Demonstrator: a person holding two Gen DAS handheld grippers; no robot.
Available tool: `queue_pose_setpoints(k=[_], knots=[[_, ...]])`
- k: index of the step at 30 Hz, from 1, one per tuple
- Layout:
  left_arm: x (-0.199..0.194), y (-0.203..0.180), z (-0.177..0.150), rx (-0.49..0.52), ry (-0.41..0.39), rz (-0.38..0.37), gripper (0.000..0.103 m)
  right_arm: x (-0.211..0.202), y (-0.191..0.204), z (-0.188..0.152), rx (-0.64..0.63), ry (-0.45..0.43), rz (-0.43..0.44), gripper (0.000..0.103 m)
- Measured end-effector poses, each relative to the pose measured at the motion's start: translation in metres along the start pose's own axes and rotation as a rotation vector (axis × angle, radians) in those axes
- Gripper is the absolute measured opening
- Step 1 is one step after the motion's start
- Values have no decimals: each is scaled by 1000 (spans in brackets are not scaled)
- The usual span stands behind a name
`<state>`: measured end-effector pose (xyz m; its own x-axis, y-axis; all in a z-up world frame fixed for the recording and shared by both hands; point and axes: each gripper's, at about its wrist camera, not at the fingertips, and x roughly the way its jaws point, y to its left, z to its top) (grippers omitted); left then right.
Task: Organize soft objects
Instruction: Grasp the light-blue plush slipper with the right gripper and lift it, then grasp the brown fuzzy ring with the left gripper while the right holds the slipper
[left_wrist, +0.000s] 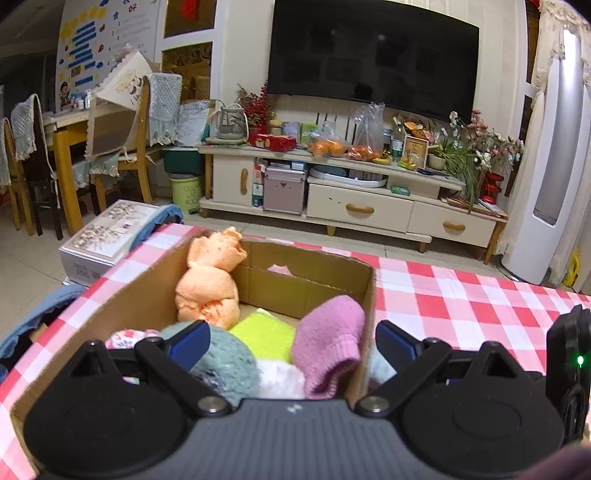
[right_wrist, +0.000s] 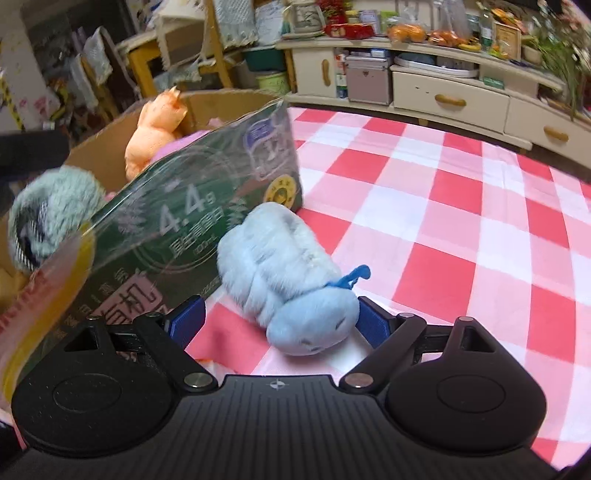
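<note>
A cardboard box (left_wrist: 306, 284) stands on the red-and-white checked tablecloth (left_wrist: 461, 302). Inside it lie an orange plush (left_wrist: 210, 284), a pink knitted piece (left_wrist: 328, 343), a yellow-green cloth (left_wrist: 266, 336), a teal fuzzy item (left_wrist: 229, 362) and something white and fluffy (left_wrist: 280, 380). My left gripper (left_wrist: 293, 343) hangs open over the box's near end and holds nothing. A light blue plush (right_wrist: 284, 273) lies on the cloth against the box's green printed side (right_wrist: 192, 206). My right gripper (right_wrist: 280, 319) is open with the plush's head between its fingers, close to the right pad (right_wrist: 373, 325).
A blurred yellow and pink wrapper (right_wrist: 48, 295) sits at the left edge of the right wrist view. Open tablecloth (right_wrist: 461, 229) stretches to the right of the box. Beyond the table stand a TV cabinet (left_wrist: 354, 188), a white carton (left_wrist: 110, 236) and wooden chairs (left_wrist: 122, 147).
</note>
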<state>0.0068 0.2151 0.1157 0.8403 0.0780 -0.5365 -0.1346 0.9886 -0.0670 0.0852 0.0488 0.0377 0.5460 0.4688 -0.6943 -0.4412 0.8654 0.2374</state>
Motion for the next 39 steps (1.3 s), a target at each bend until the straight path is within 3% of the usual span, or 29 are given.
queue_pose_setpoints(k=[3, 5, 6, 7, 13, 16, 20, 28, 30, 34, 39], knots=[[-2, -4, -2, -21, 5, -35, 96, -2, -5, -2, 14, -25, -23, 99], [-4, -8, -5, -37, 4, -73, 96, -2, -8, -5, 7, -33, -38, 80], [-6, -10, -8, -53, 6, -101, 96, -2, -10, -7, 3, -38, -45, 64], [-6, -13, -9, -68, 9, -132, 96, -4, -12, -9, 4, -50, -49, 62], [-1, -30, -26, -168, 63, -267, 98, -20, -28, -22, 62, -133, -89, 58], [-3, -45, -32, -92, 31, -227, 99, -36, -39, -28, 110, -181, -115, 57], [-5, -46, -33, -82, 23, -220, 99, -60, -54, -33, 169, -250, -133, 57], [-20, -65, -46, 28, -8, -195, 98, -118, -80, -48, 257, -391, -213, 57], [-28, -75, -51, 93, -52, -143, 97, -134, -87, -55, 273, -430, -252, 57], [-40, -87, -62, 194, -125, -112, 97, -164, -94, -73, 234, -490, -400, 57], [-38, -99, -74, 262, -141, -93, 97, -182, -117, -102, 220, -487, -602, 57]])
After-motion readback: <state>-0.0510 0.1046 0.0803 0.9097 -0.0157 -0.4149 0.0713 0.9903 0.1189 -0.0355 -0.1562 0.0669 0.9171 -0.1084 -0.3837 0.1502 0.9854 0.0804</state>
